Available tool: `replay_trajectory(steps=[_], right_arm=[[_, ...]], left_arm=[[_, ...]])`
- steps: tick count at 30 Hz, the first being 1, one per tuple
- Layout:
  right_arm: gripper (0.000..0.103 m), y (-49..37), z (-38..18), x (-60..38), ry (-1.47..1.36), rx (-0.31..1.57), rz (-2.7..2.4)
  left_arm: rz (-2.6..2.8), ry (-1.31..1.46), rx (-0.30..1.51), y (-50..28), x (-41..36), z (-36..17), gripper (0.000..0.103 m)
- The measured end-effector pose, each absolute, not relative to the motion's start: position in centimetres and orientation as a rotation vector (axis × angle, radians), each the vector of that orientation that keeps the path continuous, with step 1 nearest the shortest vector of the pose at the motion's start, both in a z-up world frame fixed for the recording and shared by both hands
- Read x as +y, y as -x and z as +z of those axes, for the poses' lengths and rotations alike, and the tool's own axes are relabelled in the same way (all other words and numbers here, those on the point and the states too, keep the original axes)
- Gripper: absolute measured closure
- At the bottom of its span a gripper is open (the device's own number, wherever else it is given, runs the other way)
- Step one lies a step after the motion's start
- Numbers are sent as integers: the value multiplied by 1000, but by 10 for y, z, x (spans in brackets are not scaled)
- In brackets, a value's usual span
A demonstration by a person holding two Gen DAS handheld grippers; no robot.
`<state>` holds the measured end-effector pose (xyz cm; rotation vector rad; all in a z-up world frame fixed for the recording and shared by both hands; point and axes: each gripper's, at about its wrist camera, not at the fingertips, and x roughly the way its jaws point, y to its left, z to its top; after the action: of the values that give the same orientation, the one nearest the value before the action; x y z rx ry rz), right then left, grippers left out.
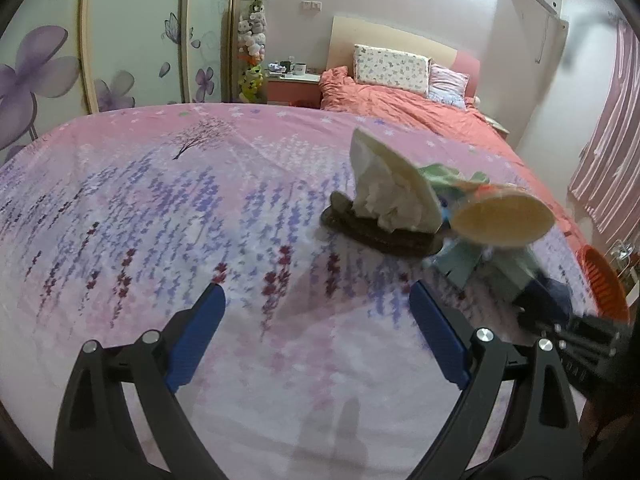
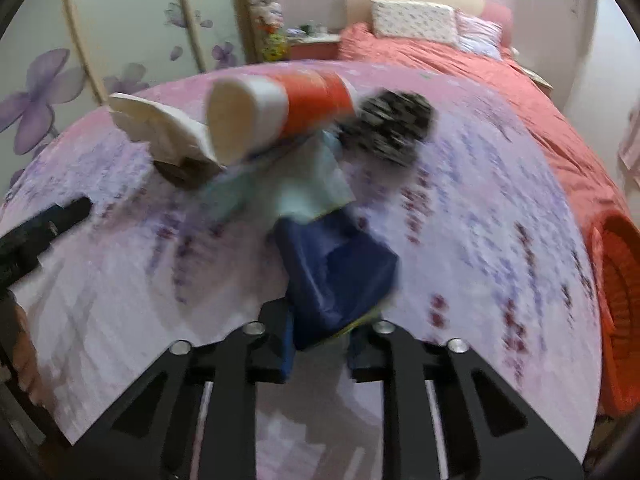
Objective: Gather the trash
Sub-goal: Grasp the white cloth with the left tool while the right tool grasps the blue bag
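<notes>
Tongs first: your right tongs (image 2: 320, 344) pinch the dark blue wrapper (image 2: 340, 272) above the bed (image 2: 500, 200), likely bound for the orange basket (image 2: 616, 320) alongside. Your left tongs (image 1: 318, 332) hang spread, empty, near the paper cups (image 1: 504, 218) and tissue (image 1: 380, 196).

Bedroom, bed (image 1: 404, 104) with coral duvet, two pillows (image 1: 390, 68) at its headboard, nightstand (image 1: 294, 86) left of it, floral wardrobe doors (image 1: 132, 32) further left, pink curtain (image 1: 612, 160) right.
</notes>
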<state>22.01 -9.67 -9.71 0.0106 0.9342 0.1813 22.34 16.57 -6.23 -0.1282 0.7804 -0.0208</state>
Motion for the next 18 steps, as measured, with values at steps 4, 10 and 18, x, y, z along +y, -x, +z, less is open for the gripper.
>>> replay_trajectory(steps=[4, 10, 18], right_arm=[[85, -217, -99, -112, -11, 931, 118], [86, -222, -102, -127, -60, 916, 49], [86, -221, -106, -149, -121, 888, -2]], left_arm=[[-33, 135, 747, -239, 156, -49, 11], [-41, 158, 748, -274, 142, -39, 11], [-4, 152, 793, -310, 129, -48, 11]])
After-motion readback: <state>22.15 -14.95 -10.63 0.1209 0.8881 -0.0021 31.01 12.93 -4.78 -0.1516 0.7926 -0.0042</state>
